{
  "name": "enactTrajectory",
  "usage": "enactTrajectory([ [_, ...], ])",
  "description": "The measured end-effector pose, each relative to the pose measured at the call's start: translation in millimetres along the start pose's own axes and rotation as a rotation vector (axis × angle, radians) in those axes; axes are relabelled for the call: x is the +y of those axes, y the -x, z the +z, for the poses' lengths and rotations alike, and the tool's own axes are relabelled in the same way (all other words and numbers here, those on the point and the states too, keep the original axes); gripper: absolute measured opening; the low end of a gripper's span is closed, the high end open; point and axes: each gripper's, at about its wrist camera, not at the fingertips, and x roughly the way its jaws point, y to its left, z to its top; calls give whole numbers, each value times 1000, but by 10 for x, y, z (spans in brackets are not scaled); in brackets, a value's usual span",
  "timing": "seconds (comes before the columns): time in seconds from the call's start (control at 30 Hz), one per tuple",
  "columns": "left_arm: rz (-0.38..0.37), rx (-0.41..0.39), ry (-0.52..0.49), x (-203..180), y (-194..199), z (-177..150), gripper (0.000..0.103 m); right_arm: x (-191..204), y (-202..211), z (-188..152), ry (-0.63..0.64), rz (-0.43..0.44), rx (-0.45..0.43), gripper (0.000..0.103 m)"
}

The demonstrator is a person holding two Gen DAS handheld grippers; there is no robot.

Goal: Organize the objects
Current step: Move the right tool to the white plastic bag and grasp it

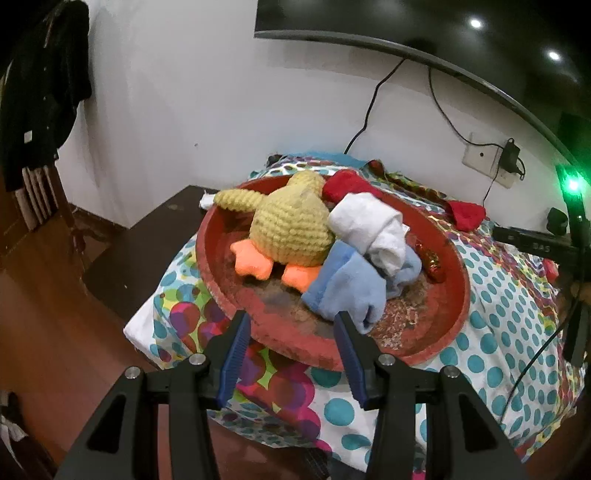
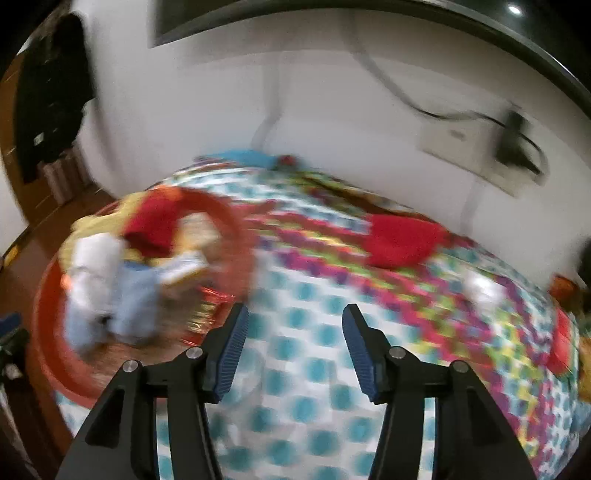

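Note:
A red round tray [image 1: 460, 266] lies on a bed with a dotted, colourful sheet [image 1: 498, 302]. It holds a yellow crocheted duck [image 1: 288, 229] with orange feet, a red sock [image 1: 347, 184], a rolled white sock [image 1: 369, 229], a blue sock [image 1: 343, 288] and a shiny red wrapper [image 1: 432, 264]. My left gripper [image 1: 291, 332] hovers open over the tray's near rim, gripping nothing. Another red sock [image 2: 402, 240] lies on the sheet beyond my right gripper [image 2: 295, 325], which is open and empty over the dotted sheet. The right wrist view is blurred; the tray [image 2: 236, 229] sits at its left.
A dark bedside table [image 1: 147, 236] stands left of the bed. The wall behind carries a socket with a charger [image 1: 484, 157], cables and a screen [image 1: 369, 18]. A black stand with a green light [image 1: 572, 184] rises at the right. Dark clothes [image 1: 40, 92] hang far left.

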Motion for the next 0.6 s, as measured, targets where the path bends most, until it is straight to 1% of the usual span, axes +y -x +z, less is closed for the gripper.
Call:
enactTrajectory([
  [0.07, -2, -16, -28, -54, 31, 2, 48, -361, -16, -44, -49, -40, 4, 51],
  [0.1, -1, -14, -38, -83, 31, 2, 49, -620, -67, -78, -79, -70, 9, 51],
  [0.17, -14, -15, -46, -129, 26, 1, 49, -952, -156, -143, -107, -112, 26, 51],
  [0.2, -19, -9, -46, -149, 11, -1, 49, -1085, -202, -177, -117, -126, 35, 51],
  [0.3, -24, 6, -62, -238, -25, -10, 49, -1363, -316, -245, -158, -131, 44, 51],
  [0.4, -28, 19, -98, -348, -32, 14, 49, -1534, -466, -226, -181, -138, 47, 51],
  [0.47, -43, 43, -136, -432, -41, 49, 49, -1561, -555, -187, -165, -146, 56, 51],
  [0.57, -41, 47, -176, -542, -30, 127, 49, -1561, -733, -69, -134, -164, 57, 51],
  [0.6, -40, 46, -186, -572, -27, 156, 49, -1573, -783, -39, -127, -171, 57, 54],
])
